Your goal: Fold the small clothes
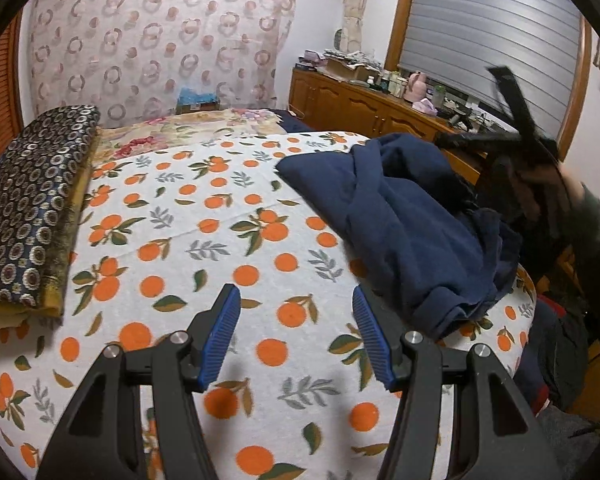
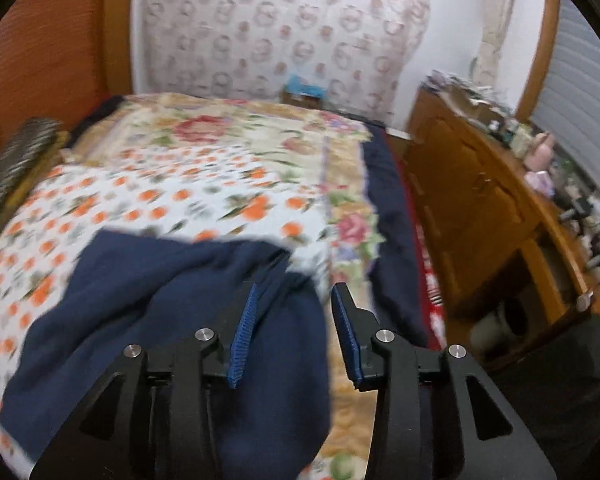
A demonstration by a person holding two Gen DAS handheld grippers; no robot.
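Navy garment (image 2: 172, 312) crumpled on orange-print sheet (image 1: 204, 240), beneath gaping right claw (image 2: 292, 332), right of empty, parted left claw (image 1: 296, 336).

right tongs (image 1: 516, 136) motion-blurred, dresser clutter (image 1: 364, 68) indistinct

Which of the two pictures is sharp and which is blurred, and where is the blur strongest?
Left wrist view: mostly sharp on the orange-print sheet and navy garment; only the right gripper is smeared. Right wrist view: blurred throughout, strongest on sheet and garment. Both bend straight lines, fisheye.
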